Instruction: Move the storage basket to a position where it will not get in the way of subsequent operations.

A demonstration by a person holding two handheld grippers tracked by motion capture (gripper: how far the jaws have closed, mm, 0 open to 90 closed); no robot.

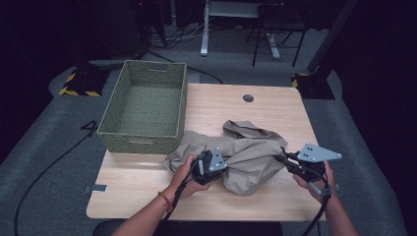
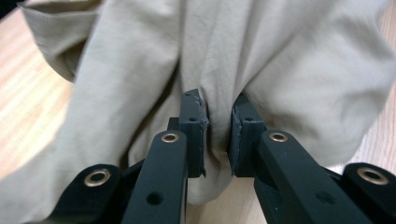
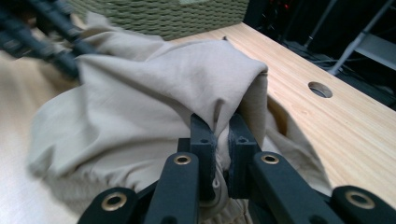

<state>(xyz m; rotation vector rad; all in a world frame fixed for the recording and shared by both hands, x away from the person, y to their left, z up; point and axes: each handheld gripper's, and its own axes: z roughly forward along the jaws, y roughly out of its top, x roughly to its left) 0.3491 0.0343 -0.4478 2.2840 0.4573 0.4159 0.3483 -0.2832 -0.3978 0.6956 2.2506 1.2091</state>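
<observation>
Wood table: woven basket, nothing inside.

Dark room, grey carpet, wooden table.

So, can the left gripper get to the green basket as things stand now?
Probably yes: the basket stands just beyond the left gripper with open tabletop between. But that gripper is clamped on the beige cloth, so the cloth would come along.

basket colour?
Olive green, woven basket, seen best in the high view, left of the beige cloth.
</observation>
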